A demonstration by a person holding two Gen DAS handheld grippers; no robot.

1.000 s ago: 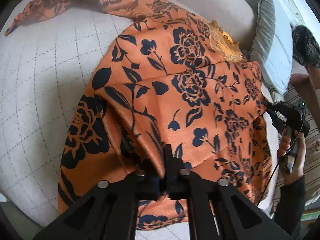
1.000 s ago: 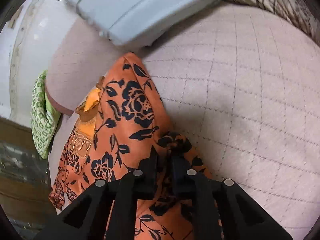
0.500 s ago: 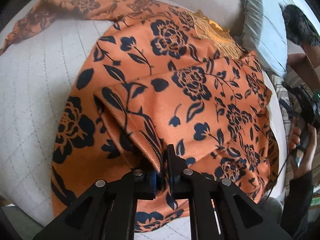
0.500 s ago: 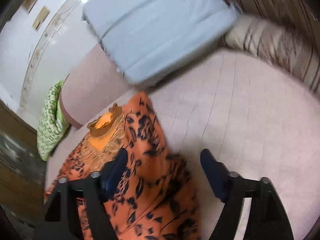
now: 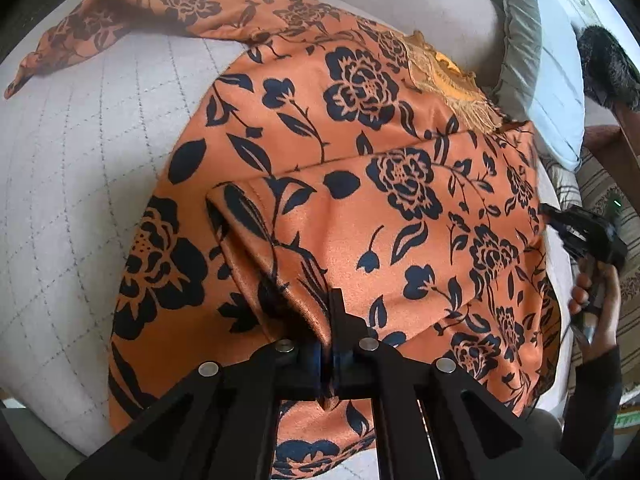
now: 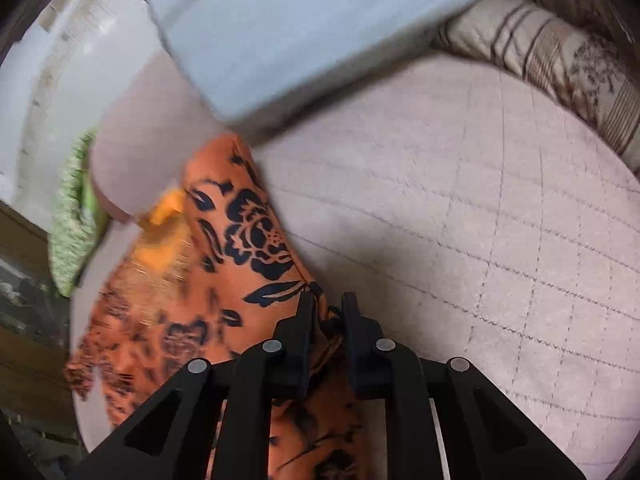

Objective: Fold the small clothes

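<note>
- Left gripper (image 5: 329, 328): fingers clenched on a raised fold of the garment (image 5: 360, 208); satin-like cloth judged liable to slide free if pulled.
- Right gripper (image 6: 326, 320): fingers just closing, cloth edge between them, a gap visible; bite judged shallow, so may drop.
- Garment: orange, dark floral print, gold-trimmed neckline (image 5: 448, 76), partly folded on quilted bed (image 6: 480, 240).
- Sleeve (image 5: 100, 28) splayed at far side, unfolded.
</note>
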